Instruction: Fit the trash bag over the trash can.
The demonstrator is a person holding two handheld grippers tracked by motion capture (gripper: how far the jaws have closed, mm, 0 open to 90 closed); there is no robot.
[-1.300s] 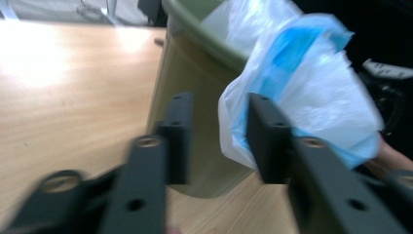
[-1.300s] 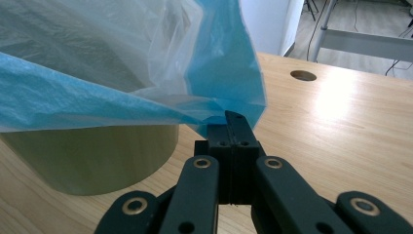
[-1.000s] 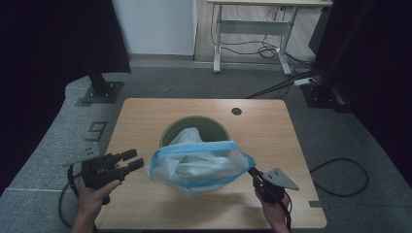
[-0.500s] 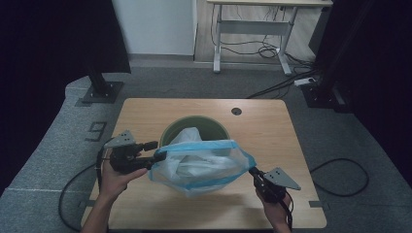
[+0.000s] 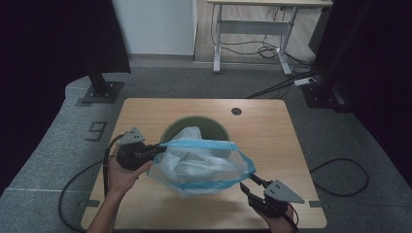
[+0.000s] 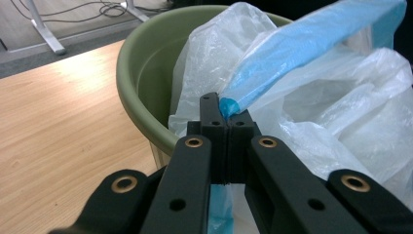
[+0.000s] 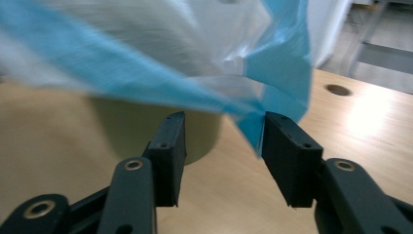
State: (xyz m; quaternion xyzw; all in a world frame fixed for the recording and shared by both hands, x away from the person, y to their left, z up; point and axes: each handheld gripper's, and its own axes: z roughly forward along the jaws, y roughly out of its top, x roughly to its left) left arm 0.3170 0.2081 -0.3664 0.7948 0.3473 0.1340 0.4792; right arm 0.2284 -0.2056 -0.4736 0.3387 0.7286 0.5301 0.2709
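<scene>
Nearest the person, before the green bin (image 5: 171, 130), the right gripper (image 5: 249, 186) has its jaws wide, the bag's blue corner between them; that view is blurred. The blue-rimmed plastic bag (image 5: 194, 165) hangs over the bin, hiding most of its mouth, rim stretched left to right. The left gripper (image 5: 156, 149) pinches that rim's left end. Beyond the table (image 5: 262, 126), the floor reads "9" (image 5: 97, 130).

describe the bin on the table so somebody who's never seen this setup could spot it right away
Start at the wooden table in the middle of the grey floor. Near its centre stands a round olive-green bin, with a white plastic bag with a blue rim stretched over its mouth. It is the only green, round container there; the left gripper pinches the bag's rim beside it, while the right gripper is open.
</scene>
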